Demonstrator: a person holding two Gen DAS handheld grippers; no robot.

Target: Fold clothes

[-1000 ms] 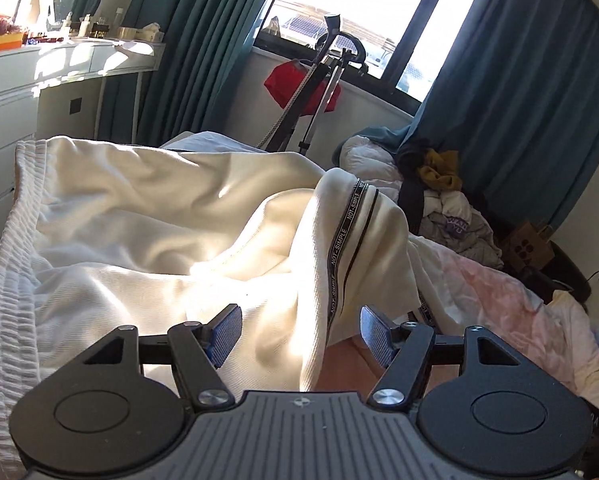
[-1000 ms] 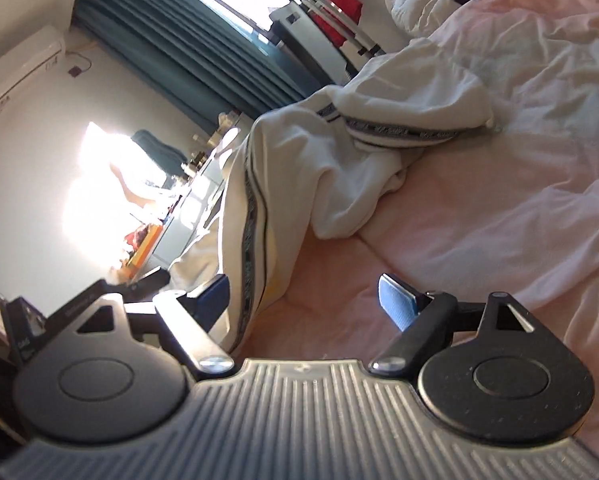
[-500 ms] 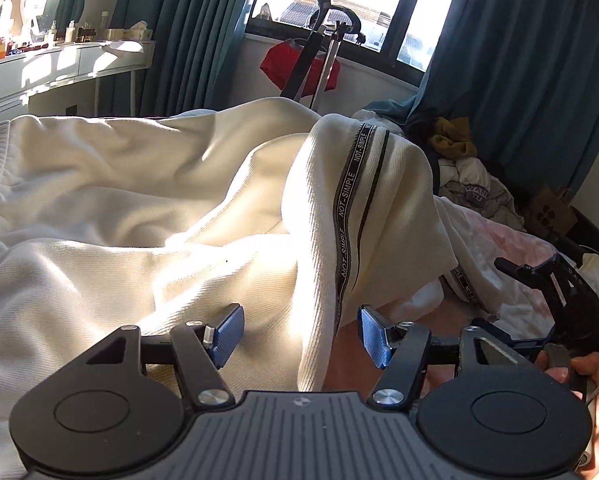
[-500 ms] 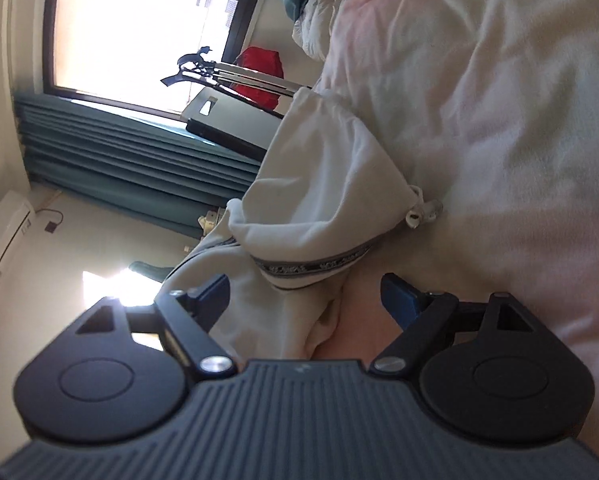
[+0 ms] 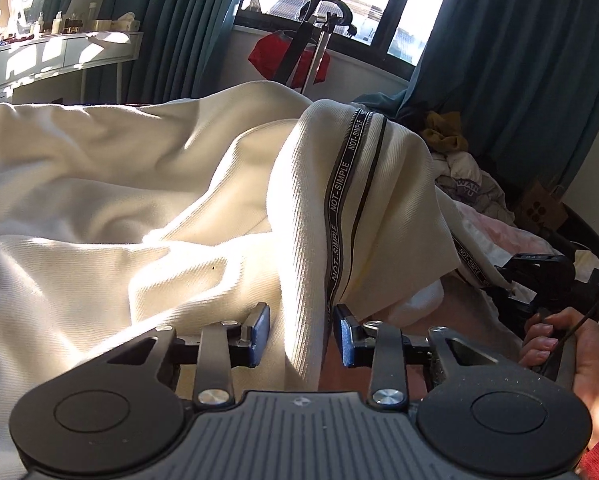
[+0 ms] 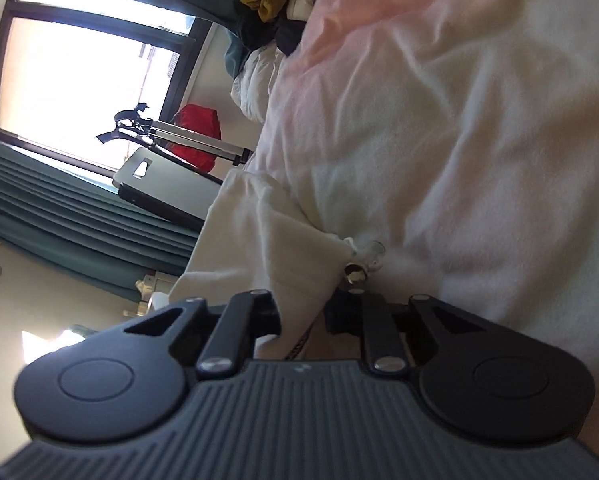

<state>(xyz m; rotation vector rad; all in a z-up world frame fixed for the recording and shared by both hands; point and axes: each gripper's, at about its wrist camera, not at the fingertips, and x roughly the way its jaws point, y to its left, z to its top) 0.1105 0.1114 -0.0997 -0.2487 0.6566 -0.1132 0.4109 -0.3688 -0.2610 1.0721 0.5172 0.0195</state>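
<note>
Cream track pants (image 5: 179,208) w/ a black NOT-SIMPLE side tape (image 5: 339,216) lie heaped across the bed (image 6: 479,140), one leg humped up right in front of my left claw (image 5: 301,332). That claw is part open, pads either side of a hanging fold of the leg but not pinching yet, as far as I can tell. Right claw (image 6: 301,316) is narrow w/ the cuff end of the pants between its fingers; looks close to gripping, but I can't tell if it's truly clamped. Risk, imo: closing left now may catch only one layer, so the leg twists when lifted; the cuff's drawcord toggle (image 6: 357,268) could slip out or snag. Left view alone shows the bulk of the pants, the tape and my right hand (image 5: 567,356); right view alone shows the cuff, toggle and pink sheet (image 6: 339,12) beyond.
</note>
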